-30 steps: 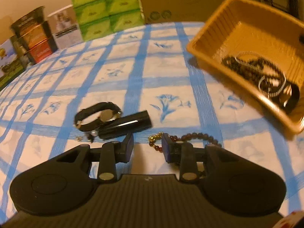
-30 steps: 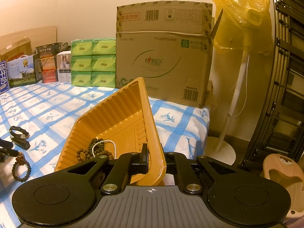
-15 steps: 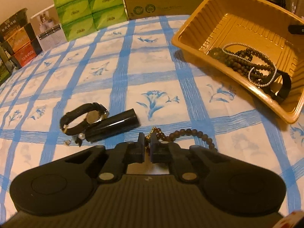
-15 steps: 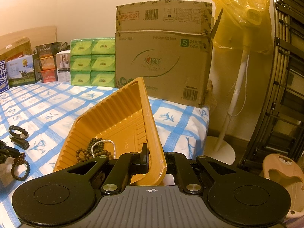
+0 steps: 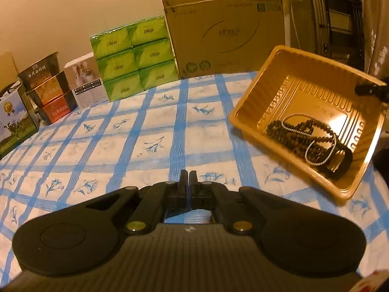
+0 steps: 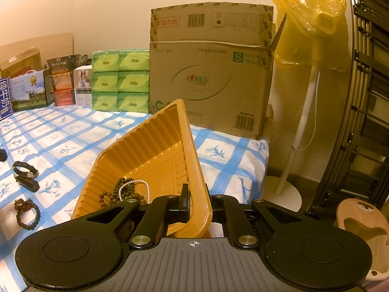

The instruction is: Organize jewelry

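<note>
My left gripper [image 5: 186,180] is shut and hangs above the blue-checked cloth; nothing shows between its fingers. To its right stands the orange plastic tray [image 5: 279,90], tilted, with dark bead strands [image 5: 291,133], a pearl chain [image 5: 323,157] and a black band [image 5: 341,160] inside. My right gripper [image 6: 197,202] is shut on the tray's near rim [image 6: 192,170] and holds that side up. On the cloth to the left lie a brown bead bracelet [image 6: 26,214], a black watch [image 6: 24,169] and a black tube [image 6: 29,185].
Green tissue packs [image 5: 136,56], a big cardboard box [image 6: 209,73], stacked bowls [image 5: 46,87] and a milk carton [image 6: 29,92] line the table's back. The table ends right of the tray; beyond it stand a fan in a yellow cover [image 6: 311,24] and a metal rack [image 6: 369,97].
My left gripper shut beside the bead bracelet, then rose; the watch, tube and bracelet dropped out of its view. The bracelet stayed on the cloth. The right gripper and tray kept still.
</note>
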The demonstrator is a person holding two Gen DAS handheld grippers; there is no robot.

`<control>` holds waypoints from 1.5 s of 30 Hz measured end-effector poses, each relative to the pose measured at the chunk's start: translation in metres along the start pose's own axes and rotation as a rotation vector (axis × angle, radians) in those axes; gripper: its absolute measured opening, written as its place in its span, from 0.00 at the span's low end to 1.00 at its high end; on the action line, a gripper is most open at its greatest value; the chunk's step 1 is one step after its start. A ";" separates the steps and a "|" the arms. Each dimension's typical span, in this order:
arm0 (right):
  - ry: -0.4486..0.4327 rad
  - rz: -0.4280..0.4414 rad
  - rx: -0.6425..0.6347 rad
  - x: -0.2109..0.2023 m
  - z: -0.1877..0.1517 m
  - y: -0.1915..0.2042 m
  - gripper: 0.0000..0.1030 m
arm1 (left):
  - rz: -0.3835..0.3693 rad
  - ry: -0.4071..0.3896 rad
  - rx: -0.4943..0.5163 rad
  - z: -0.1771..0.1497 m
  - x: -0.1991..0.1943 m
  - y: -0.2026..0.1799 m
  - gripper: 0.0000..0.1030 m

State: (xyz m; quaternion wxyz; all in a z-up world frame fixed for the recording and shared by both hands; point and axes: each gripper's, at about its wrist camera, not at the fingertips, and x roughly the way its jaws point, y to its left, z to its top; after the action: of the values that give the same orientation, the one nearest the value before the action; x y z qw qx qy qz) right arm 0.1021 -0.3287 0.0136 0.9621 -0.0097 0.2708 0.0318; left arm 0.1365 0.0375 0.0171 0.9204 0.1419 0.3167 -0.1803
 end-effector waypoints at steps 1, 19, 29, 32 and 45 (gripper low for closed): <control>-0.001 0.000 -0.002 0.000 0.000 0.001 0.07 | -0.008 0.013 -0.009 -0.001 0.002 0.001 0.00; 0.003 -0.007 -0.005 0.000 0.001 0.001 0.07 | -0.036 0.200 0.013 -0.064 0.063 -0.008 0.12; 0.001 -0.004 -0.005 0.000 0.001 0.001 0.07 | -0.018 0.105 -0.014 -0.034 0.027 -0.001 0.05; -0.001 -0.003 -0.006 0.000 0.000 0.001 0.07 | -0.009 0.049 -0.009 -0.016 0.008 -0.001 0.05; -0.008 0.001 -0.007 -0.002 0.000 0.003 0.07 | -0.047 -0.079 0.031 0.044 -0.036 -0.021 0.05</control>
State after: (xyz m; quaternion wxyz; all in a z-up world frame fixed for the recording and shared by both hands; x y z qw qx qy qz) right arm 0.1002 -0.3261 0.0143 0.9630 -0.0127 0.2671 0.0332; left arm 0.1250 0.0109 0.0702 0.9253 0.1414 0.2806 -0.2123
